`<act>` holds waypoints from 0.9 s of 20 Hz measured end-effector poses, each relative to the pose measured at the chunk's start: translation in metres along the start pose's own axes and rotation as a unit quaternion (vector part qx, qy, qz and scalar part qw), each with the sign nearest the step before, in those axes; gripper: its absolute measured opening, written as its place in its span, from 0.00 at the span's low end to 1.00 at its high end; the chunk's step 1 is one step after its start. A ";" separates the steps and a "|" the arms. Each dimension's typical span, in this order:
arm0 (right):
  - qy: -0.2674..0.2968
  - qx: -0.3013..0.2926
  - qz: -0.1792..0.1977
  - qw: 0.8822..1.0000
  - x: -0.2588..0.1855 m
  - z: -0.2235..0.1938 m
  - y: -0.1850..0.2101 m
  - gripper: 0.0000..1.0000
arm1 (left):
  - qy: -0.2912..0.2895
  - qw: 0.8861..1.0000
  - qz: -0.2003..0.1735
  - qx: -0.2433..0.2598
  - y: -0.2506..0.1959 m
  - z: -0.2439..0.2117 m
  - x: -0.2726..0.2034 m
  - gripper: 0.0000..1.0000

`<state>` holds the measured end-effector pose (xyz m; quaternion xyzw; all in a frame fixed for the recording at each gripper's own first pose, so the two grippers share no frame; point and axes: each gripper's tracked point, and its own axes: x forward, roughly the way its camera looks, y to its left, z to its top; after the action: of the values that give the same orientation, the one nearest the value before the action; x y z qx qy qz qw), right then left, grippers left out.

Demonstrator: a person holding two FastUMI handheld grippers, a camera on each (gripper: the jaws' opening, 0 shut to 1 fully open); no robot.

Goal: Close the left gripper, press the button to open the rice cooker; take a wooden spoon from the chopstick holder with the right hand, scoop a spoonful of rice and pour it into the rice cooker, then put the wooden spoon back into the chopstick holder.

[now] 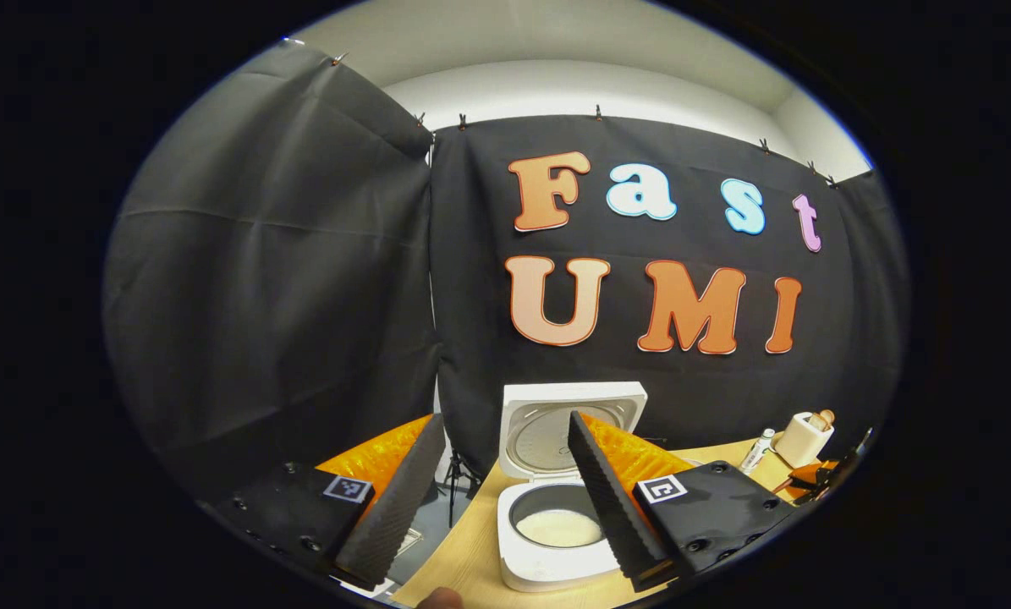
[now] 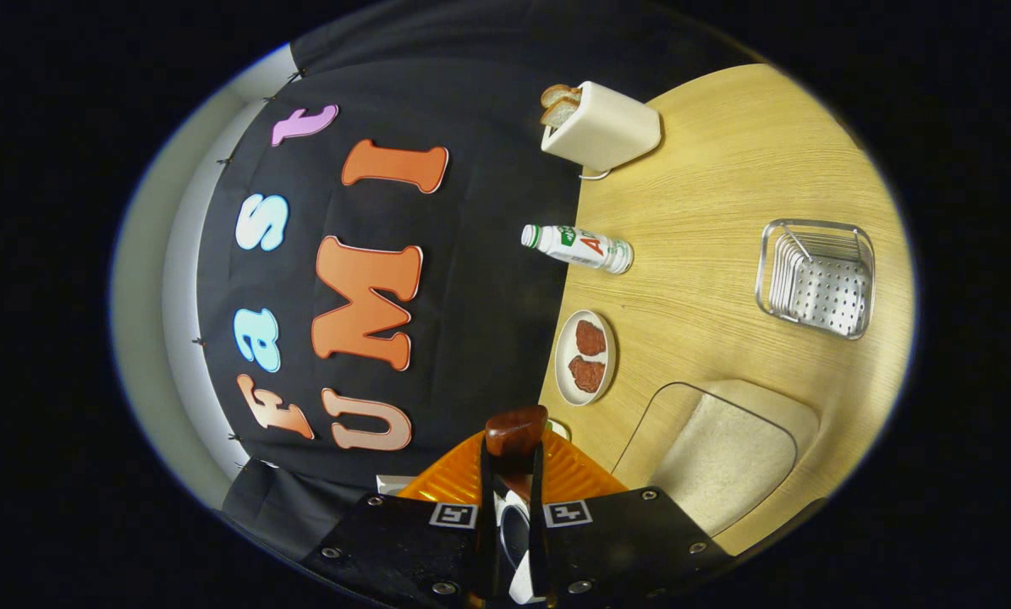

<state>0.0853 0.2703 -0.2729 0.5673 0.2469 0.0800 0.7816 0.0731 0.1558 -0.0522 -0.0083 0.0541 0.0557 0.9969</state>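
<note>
Rice cooker: lid up for filling. Left hand-held gripper spread, idle. Right hand-held gripper clamps wooden spoon handle, rolled sideways.

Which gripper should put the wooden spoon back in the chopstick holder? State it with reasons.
Right. The right gripper is shut on the wooden spoon, with the chopstick holder in its view on the table. The left gripper is open, empty, facing the open rice cooker.
</note>
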 end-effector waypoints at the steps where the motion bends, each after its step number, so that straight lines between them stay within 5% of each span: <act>1: 0.004 0.002 0.004 1.000 0.002 -0.004 0.008 0.14 | 0.000 1.000 0.002 0.000 0.002 0.000 0.001 0.99; 18: 0.068 -0.016 0.049 0.996 0.058 -0.104 0.106 0.14 | 0.010 1.000 0.010 -0.021 0.048 -0.017 0.003 0.99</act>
<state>0.1026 0.4184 -0.2161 0.5595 0.2699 0.1606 0.7670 0.0690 0.2037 -0.0701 -0.0291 0.0633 0.0669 0.9953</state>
